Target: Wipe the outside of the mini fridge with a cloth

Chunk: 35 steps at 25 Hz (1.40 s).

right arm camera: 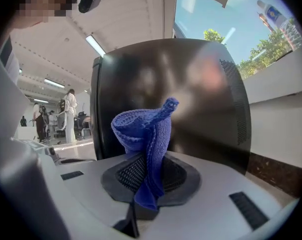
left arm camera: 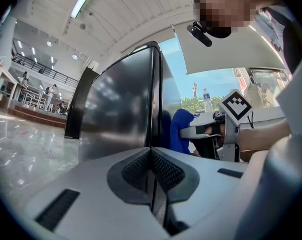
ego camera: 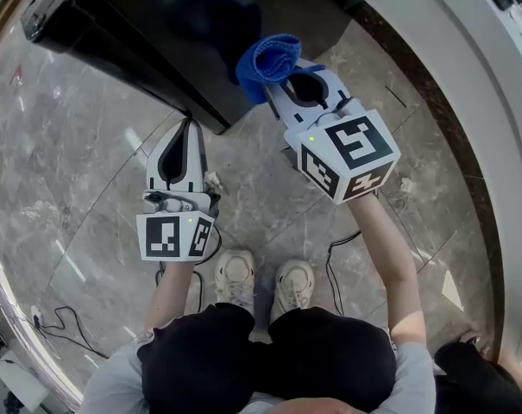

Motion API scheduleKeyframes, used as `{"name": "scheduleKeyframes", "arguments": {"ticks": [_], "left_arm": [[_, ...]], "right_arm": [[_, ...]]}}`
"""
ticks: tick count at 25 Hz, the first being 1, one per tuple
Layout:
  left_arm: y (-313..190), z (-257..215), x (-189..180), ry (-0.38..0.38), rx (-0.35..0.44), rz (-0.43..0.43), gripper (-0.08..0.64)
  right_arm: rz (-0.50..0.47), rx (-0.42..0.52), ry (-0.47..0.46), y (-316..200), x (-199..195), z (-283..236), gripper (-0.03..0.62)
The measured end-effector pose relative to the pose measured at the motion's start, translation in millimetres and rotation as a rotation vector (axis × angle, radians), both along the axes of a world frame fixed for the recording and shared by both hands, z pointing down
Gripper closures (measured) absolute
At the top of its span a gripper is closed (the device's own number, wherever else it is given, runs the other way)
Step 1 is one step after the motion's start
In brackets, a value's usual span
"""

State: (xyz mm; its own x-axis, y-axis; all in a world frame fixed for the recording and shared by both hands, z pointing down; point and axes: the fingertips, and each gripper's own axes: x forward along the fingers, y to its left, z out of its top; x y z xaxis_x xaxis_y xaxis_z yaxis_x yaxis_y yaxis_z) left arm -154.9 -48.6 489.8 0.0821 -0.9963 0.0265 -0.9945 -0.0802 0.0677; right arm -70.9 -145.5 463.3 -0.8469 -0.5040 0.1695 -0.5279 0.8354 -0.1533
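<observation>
Work on the glossy black mini fridge [ego camera: 148, 24] looks barely begun. The person stands before it with 2 handheld grippers. The right gripper [ego camera: 276, 83], jaws clamped on a bunched blue knitted cloth [ego camera: 265, 59], holds the fabric up against the fridge's near side; contact cannot be confirmed. The left gripper [ego camera: 189, 126], jaws pressed together on nothing, hangs lower, near the cabinet's bottom corner. No wiped streak shows on the dark shell, so top, sides and door all appear left to do. The fridge stands on a polished grey marble floor [ego camera: 62, 171] in a bright hall, beside a curved white counter [ego camera: 450, 50]. Distant people [right arm camera: 70, 114] stand behind.
</observation>
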Motion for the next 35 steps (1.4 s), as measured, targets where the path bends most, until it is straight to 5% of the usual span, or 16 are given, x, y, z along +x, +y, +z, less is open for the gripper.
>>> {"name": "scheduleKeyframes", "arguments": {"ticks": [24,35], "left_arm": [[1.1,0.5,-1.2,-0.016,-0.001,-0.002,0.555],[0.6,1.0,-1.8,-0.025,0.005,0.000,0.555]], "right_arm": [[0.526,0.049,0.139,-177.5,128.0,6.4,0.520],[0.637,0.036,0.181,-212.5,155.0,11.3,0.521]]}}
